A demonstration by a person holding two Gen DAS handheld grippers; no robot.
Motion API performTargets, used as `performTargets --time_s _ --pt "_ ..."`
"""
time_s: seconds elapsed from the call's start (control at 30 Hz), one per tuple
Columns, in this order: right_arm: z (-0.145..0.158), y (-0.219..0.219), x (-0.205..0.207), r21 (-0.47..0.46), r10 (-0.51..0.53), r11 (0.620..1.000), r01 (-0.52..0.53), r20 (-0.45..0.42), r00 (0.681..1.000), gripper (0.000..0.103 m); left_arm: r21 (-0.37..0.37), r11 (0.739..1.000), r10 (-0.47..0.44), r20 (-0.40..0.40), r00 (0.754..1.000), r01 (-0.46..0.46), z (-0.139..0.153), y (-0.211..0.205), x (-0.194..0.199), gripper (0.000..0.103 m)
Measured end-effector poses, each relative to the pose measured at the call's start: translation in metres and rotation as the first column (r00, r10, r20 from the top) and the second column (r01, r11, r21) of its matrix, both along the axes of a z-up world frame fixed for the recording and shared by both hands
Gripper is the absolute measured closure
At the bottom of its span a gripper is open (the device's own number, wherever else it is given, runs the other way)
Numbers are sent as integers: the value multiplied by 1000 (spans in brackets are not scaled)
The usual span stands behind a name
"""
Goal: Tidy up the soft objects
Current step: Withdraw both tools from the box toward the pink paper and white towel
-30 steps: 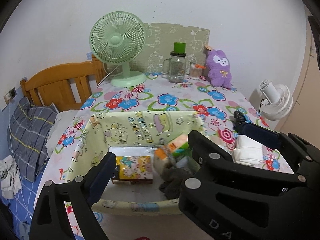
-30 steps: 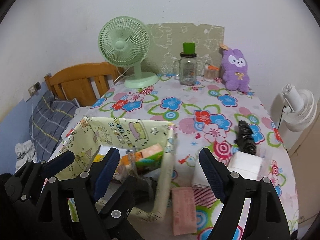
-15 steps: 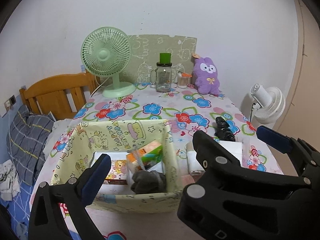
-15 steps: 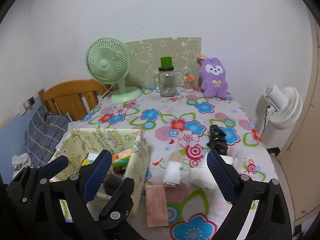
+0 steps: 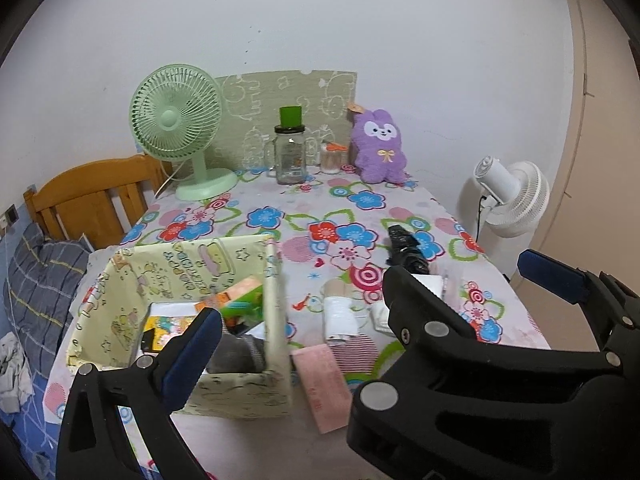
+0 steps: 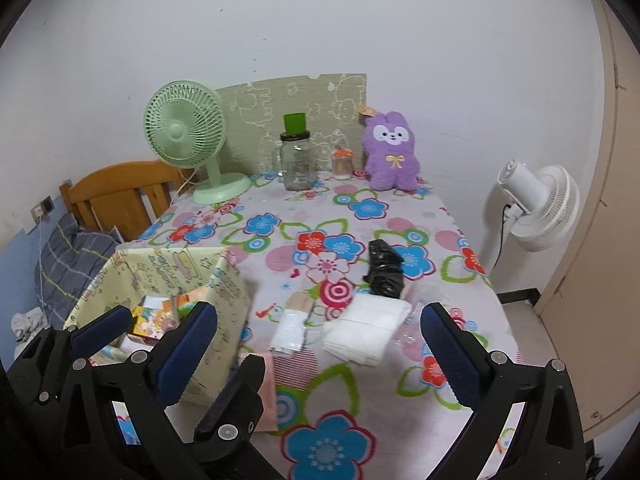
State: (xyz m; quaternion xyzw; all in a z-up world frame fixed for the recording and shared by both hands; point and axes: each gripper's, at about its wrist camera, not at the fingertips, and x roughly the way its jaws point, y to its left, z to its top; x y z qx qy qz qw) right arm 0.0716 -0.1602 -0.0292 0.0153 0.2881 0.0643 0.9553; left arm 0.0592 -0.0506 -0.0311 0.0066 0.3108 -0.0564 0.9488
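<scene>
A pale yellow fabric box [image 5: 188,272] [image 6: 224,296] stands at the table's front left, holding a grey sock [image 5: 240,350], a green-orange pack [image 5: 240,298] and a cartoon box [image 6: 150,322]. On the table lie a white folded cloth [image 6: 368,324], a white roll [image 6: 290,326] [image 5: 338,316], a black bundle [image 6: 384,268] [image 5: 406,248] and a pink pack [image 5: 324,386]. My left gripper [image 5: 304,332] is open and empty, above the box's right wall. My right gripper [image 6: 320,340] is open and empty, above the roll and cloth.
At the back stand a green fan [image 6: 188,140], a glass jar with green lid [image 6: 296,160], a small jar [image 6: 342,162] and a purple plush [image 6: 392,152]. A white fan [image 6: 536,204] stands off the right edge. A wooden bed and bedding [image 5: 44,280] lie left.
Both grippers have drawn back and to the right, away from the box. The box now sits at the left of both views, and the items on the table show more fully.
</scene>
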Motion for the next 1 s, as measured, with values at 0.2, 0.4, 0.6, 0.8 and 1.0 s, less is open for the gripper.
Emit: performTargets --time_s 0.2,0.4,0.6,0.8,1.0 --pt "-5 -15 -2 -7 -10 1000 10 -13 1000 0 2 1000 -16 -2 1000 16 -3 -15 -2 1" --pt "-11 -28 -3 -7 -22 1000 22 -17 1000 0 -3 1000 -28 -6 1000 28 -10 -27 -3 3" --pt "-19 -42 -7 2 -41 999 41 0 999 0 -15 999 -48 0 999 48 -18 -40 -5 4" --pt "-31 -51 -6 -9 -60 998 60 -18 998 0 -45 998 -54 -33 998 52 -33 -48 -2 5" --pt "-51 -56 0 -8 -74 997 74 -60 995 0 -16 1000 -24 -69 997 23 -50 -54 0 5"
